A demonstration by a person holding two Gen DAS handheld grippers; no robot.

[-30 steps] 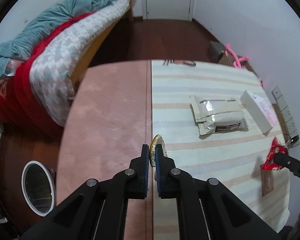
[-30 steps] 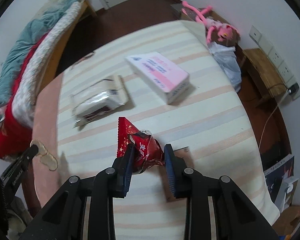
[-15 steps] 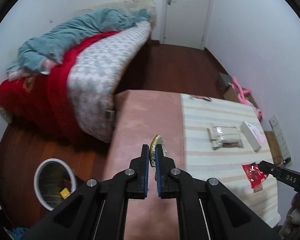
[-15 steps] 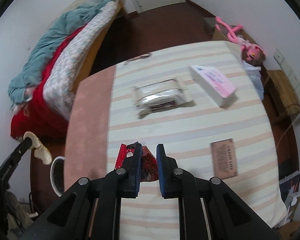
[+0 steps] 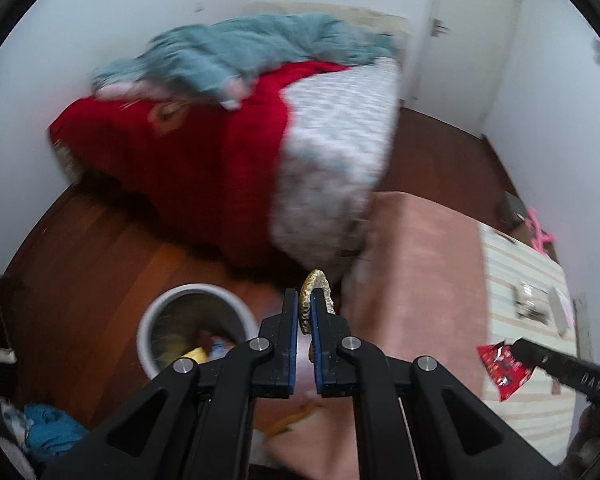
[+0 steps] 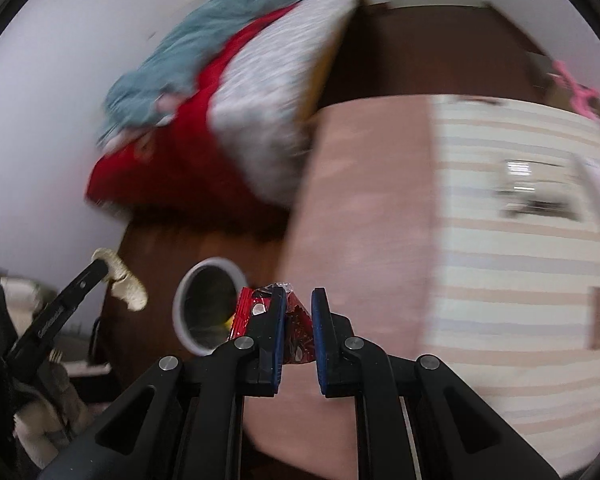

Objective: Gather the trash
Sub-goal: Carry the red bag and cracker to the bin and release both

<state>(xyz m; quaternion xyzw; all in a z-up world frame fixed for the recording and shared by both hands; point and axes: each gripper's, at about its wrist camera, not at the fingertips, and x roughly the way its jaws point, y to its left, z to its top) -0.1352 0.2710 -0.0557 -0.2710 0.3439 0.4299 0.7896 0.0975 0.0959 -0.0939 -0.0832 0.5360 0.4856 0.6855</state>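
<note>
Fingers of left gripper (image 5: 305, 312) clamp tan crusty scrap (image 5: 315, 283); right gripper (image 6: 298, 320) pinches red wrapper (image 6: 296, 332). Both pitched steeply down, near white bin (image 5: 196, 320) on floor. Centre each over bin mouth before release; scrap first, wrapper after, low drop.

I am holding my left gripper (image 5: 305, 307) angled downward, its blue-padded jaws pinched nearly together on a pale flat scrap (image 5: 315, 289). I am holding my right gripper (image 6: 297, 316) tilted down too, jaws clamped on a crumpled red wrapper (image 6: 296, 330), to the right of the left one.
</note>
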